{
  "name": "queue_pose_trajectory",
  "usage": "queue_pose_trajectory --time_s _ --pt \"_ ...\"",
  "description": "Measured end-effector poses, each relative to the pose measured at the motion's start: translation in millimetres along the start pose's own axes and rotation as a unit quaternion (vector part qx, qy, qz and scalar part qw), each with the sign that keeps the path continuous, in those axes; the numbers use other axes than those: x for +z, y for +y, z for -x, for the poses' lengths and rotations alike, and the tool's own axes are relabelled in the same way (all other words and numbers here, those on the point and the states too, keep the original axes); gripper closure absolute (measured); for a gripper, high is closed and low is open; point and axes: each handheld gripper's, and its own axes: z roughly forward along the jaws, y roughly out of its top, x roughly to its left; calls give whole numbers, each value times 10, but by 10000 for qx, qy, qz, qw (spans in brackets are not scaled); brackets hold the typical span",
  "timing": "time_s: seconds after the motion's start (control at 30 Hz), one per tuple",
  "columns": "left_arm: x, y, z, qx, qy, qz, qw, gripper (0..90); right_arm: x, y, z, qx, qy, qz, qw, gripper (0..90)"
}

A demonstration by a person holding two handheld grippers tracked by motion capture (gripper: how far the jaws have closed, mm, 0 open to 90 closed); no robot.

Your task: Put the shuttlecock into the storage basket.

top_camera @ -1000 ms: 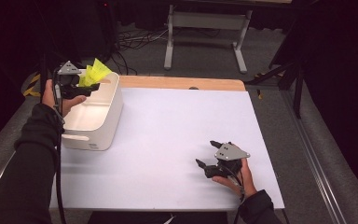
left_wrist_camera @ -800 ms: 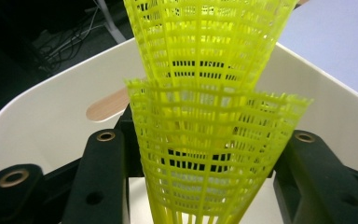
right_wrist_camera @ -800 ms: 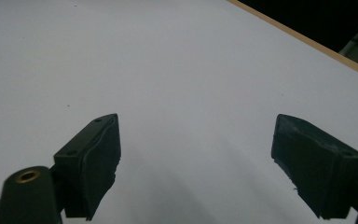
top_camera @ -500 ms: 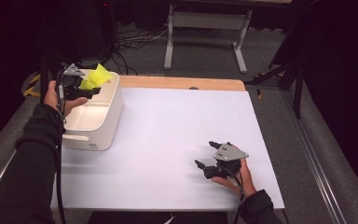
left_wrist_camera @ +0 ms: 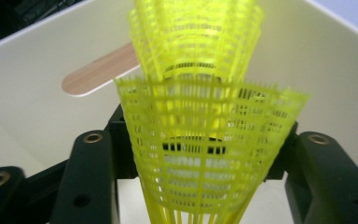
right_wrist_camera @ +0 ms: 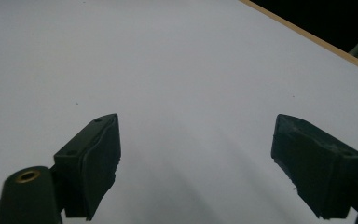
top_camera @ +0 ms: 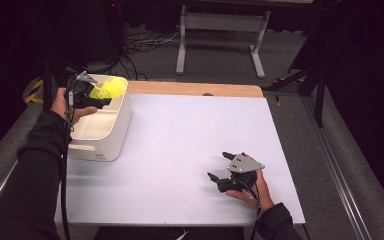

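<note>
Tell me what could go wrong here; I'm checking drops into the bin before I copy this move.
The left claw has just been opening around the yellow mesh shuttlecocks above the white bin. The springy mesh might snag on a pad and hang instead of dropping. Released near the bin's rim, they could bounce out onto the white table.

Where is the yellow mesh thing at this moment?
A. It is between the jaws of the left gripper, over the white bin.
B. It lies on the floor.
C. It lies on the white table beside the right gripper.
A: the yellow mesh thing sits between the left gripper jaws, above the white bin.
</note>
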Motion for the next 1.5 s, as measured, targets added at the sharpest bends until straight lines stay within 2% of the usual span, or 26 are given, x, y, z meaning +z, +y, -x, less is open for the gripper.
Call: queue_pose_trajectory --time_s 0.03,0.07,0.13,0.17,0.23,0.27,0.3,0.33,0.37,0.4,0.43,0.53,0.63,0.7,0.73,0.77,0.8,0.83,0.9,0.93,1.13,1.17,1.23,1.5 --pt "9 0 4 -30 -79 32 10000 452 3 0 -1 2 6 -5 10000 171" --pt "19 6 10 19 -126 -42 9999 439 5 1 -3 8 17 -7 10000 171" --pt "43 6 21 17 -116 -99 9999 389 9 1 -5 7 24 -15 10000 171" --pt "79 6 36 -18 -171 -269 9995 362 19 0 -10 4 38 -45 10000 172" --pt "155 6 64 91 -233 -662 9975 305 22 -1 -13 -3 42 -55 10000 172" --pt "155 6 64 91 -233 -662 9975 238 22 -1 -13 -3 42 -55 10000 172" --pt "181 11 81 129 -244 -812 9963 185 25 0 -15 -3 56 -58 10000 172" --pt "185 15 90 160 -221 -851 9960 155 25 1 -16 -9 57 -58 10000 171" --pt "189 19 101 148 -197 -813 9964 105 25 1 -16 -14 58 -54 10000 172" --pt "189 19 101 148 -197 -813 9964 94 24 2 -17 -10 62 -52 10000 171" --pt "169 28 114 245 -134 -790 9965 97 24 2 -17 -11 65 -56 10000 171" --pt "131 29 105 155 -140 -613 9979 97 22 2 -20 -14 69 -57 10000 171" --pt "80 37 104 178 -120 -420 9989 97 18 7 -26 -24 57 -44 10000 172" --pt "39 47 118 298 -42 -340 9990 97 19 10 -31 -37 51 -53 10000 171" --pt "39 47 118 298 -42 -340 9990 98 19 11 -33 -40 49 -56 10000 171" --pt "-15 57 111 270 -51 -150 9995 108 19 13 -37 -44 54 -53 10000 172" --pt "-15 57 111 270 -51 -150 9995 110 19 13 -37 -44 54 -53 10000 172" --pt "-45 68 116 375 32 -70 9993 110 18 16 -42 -61 50 -49 10000 172" --pt "-81 74 125 372 9 3 9993 111 16 18 -42 -76 31 -51 10000 171" --pt "-94 81 126 456 82 6 9989 113 14 18 -42 -73 30 -47 10000 172" --pt "-169 84 133 460 151 183 9987 131 -16 28 -35 -70 -32 1 10000 171" --pt "-224 90 141 480 163 331 9982 133 -23 31 -31 -65 -47 20 10000 171" --pt "-274 94 155 493 155 438 9977 136 -31 34 -25 -56 -75 31 10000 171" --pt "-411 97 212 594 200 753 9952 136 -59 50 -25 -62 -159 93 9998 171"
